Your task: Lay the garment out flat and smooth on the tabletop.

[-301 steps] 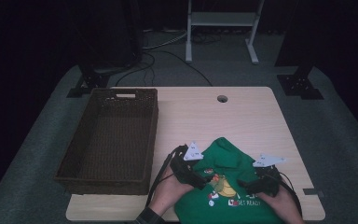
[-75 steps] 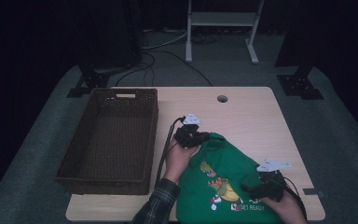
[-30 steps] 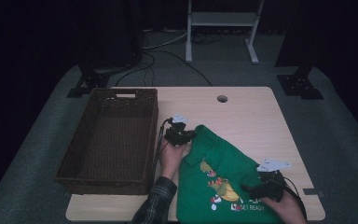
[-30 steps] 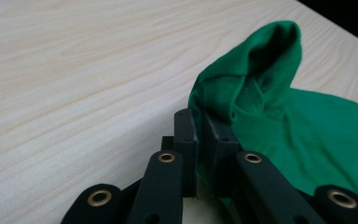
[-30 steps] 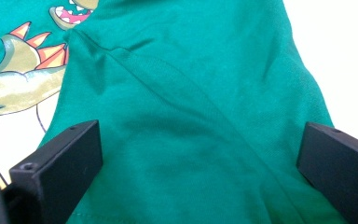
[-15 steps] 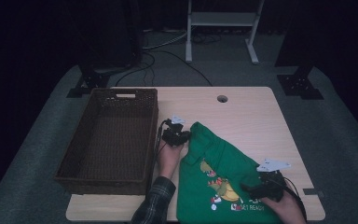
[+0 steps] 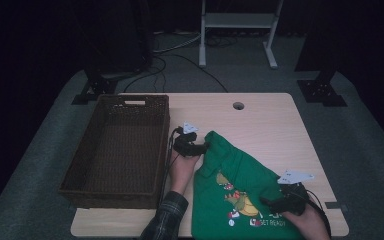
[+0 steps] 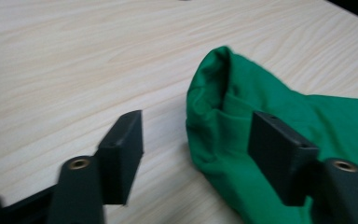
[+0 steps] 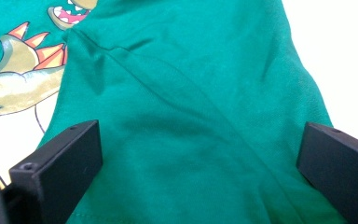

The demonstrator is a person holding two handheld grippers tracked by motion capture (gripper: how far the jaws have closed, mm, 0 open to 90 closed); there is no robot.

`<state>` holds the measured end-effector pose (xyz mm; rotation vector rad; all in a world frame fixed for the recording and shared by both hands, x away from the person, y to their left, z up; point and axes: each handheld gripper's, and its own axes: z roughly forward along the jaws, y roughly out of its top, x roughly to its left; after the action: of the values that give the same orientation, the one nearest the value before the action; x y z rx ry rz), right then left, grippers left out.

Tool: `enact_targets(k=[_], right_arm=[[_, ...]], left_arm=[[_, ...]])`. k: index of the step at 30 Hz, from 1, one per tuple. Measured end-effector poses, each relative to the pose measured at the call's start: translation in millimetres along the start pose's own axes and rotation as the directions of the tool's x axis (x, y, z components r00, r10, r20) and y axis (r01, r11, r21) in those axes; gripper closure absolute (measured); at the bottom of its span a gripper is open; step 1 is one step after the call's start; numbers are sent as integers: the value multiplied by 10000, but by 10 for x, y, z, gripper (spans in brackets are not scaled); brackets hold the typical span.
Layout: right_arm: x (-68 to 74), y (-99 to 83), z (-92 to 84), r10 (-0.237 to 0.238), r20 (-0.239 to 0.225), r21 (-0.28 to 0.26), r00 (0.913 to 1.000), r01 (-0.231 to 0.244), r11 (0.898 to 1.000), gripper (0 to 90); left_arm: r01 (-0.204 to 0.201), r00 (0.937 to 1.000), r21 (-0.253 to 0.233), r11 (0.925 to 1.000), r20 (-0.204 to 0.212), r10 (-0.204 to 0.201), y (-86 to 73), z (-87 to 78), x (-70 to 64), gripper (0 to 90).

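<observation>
A green T-shirt (image 7: 240,195) with a cartoon print lies on the near right part of the table. My left gripper (image 7: 202,148) sits at the shirt's far left corner, beside the basket. Its jaws have just been opening. In the left gripper view the bunched hem (image 8: 214,93) lies between the jaws of the left gripper (image 8: 196,126), close to the right-hand one, and neither pad presses on it. My right gripper (image 7: 267,202) rests low on the shirt near the printed text. In its own view my right gripper (image 9: 200,140) stands wide open over flat green fabric (image 9: 191,70).
A dark wicker basket (image 7: 135,100) with nothing in it fills the table's left side, right next to my left hand. Bare wood (image 7: 260,125) with a cable hole (image 7: 238,106) lies beyond the shirt. A white stand and black tripod feet stand on the floor behind.
My left gripper has drawn the shirt's corner out toward the basket and then let it go, its jaws spreading. The right gripper has stayed put on the shirt's lower part.
</observation>
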<state>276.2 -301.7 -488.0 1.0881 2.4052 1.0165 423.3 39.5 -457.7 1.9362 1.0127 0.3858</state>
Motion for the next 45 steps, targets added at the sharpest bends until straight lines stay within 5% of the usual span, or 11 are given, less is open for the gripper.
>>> enact_targets(k=[8,22,35,45], right_arm=[[-56,-46,-47,44,58,1,10000,-44,10000,0],[-149,-139,-140,127,119,-3,9998,-127,9999,0],[-157,-145,-149,121,122,19,9999,-121,9999,0],[-157,-145,-149,122,122,18,9999,-122,9999,0]], left_arm=[[-414,9971,-90,9991,630,419,82,-22,-140,214],[-936,9811,-166,9955,1686,950,171,62,-494,204],[-1494,9663,281,9884,2159,1400,178,223,-712,558],[-1916,9594,737,9787,2245,1709,118,394,-806,667]])
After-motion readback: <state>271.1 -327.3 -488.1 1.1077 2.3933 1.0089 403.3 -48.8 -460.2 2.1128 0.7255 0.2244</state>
